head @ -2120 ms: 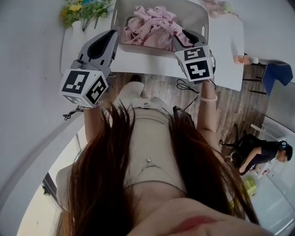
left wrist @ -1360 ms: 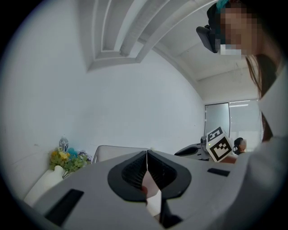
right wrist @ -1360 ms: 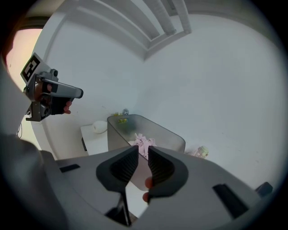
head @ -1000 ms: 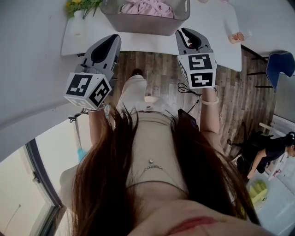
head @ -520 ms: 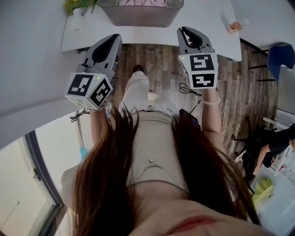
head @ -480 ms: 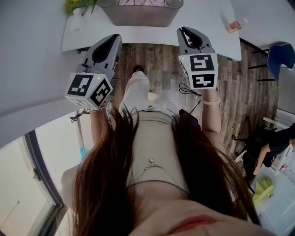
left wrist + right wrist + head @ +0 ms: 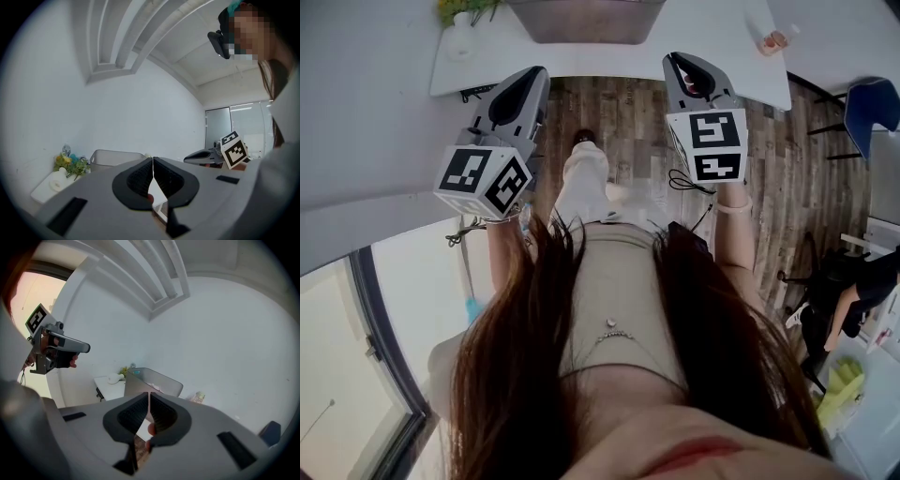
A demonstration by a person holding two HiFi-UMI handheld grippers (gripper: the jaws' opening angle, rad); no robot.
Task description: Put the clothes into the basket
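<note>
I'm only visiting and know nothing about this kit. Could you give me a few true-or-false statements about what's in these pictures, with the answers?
1. The left gripper and the right gripper are both shut, with nothing between their jaws. True.
2. The grey basket stands on the wooden floor. False: it stands on the white table.
3. Pink clothes lie in the basket. True.
4. The right gripper grips the basket's rim. False: it is held over the floor, apart from the basket.
5. A bunch of flowers stands on the table beside the basket. True.
</note>
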